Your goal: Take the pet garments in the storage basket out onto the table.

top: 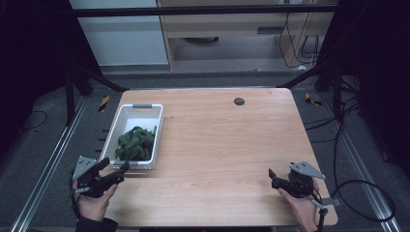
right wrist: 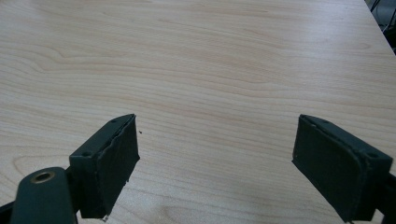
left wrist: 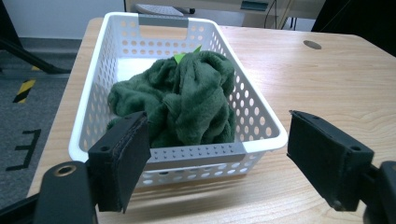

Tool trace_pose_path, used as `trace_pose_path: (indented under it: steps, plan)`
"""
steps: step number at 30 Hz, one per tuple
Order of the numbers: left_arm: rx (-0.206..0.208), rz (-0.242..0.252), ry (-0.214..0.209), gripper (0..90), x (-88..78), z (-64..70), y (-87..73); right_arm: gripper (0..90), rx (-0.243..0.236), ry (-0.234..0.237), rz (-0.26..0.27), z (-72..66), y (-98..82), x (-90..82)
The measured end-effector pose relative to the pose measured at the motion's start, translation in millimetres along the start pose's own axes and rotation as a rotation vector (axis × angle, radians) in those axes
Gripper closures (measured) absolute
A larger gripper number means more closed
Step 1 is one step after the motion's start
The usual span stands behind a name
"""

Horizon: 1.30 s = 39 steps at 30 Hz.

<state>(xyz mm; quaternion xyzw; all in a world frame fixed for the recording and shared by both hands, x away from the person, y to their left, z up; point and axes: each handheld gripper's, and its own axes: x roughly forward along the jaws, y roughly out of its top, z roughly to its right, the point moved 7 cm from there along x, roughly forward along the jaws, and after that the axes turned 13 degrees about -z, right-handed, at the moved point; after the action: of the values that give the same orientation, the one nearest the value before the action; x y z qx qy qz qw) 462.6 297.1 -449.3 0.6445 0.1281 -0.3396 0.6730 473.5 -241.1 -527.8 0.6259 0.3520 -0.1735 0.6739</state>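
My left claw [left wrist: 217, 156] gapes wide with nothing in it, right in front of the white basket [left wrist: 261, 140]; the crumpled green cloth [left wrist: 187, 100] lies inside, just beyond the near wall ahead of my jaws. My right claw [right wrist: 217, 161], also wide and empty, hovers over bare table [right wrist: 210, 60]. I judge nothing is picked up yet; the whole grab remains.

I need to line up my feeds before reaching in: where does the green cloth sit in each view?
High view: the green cloth lies in the white basket at the table's left side, just ahead of the left gripper.
Left gripper view: centre of the picture, heaped in the basket beyond the open jaws.
Right gripper view: not in this picture; bare wooden table.
Shared landmark: the wooden tabletop.
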Motion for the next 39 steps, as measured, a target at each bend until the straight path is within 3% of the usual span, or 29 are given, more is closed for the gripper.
trace_pose_path:
  steps: [12, 19, 31, 39]
  plan:
    - [0.016, 0.015, 0.018, 20.0, -2.3, -3.8, 21.9, 14.3, 0.004, -0.001, 0.001, 1.0, -0.2, 0.2]
    - [0.033, 0.009, 0.004, 19.7, 0.0, -1.7, 28.2, 14.3, 0.008, 0.002, 0.000, 0.3, 0.1, 0.5]
    - [0.072, -0.013, -0.006, 19.1, 6.7, 3.3, 40.9, 14.4, 0.008, 0.000, 0.005, 1.2, 0.7, -0.1]
    - [0.109, -0.068, 0.005, 18.4, 11.9, 3.8, 51.2, 14.4, 0.004, 0.000, 0.004, 1.2, 0.8, 0.6]
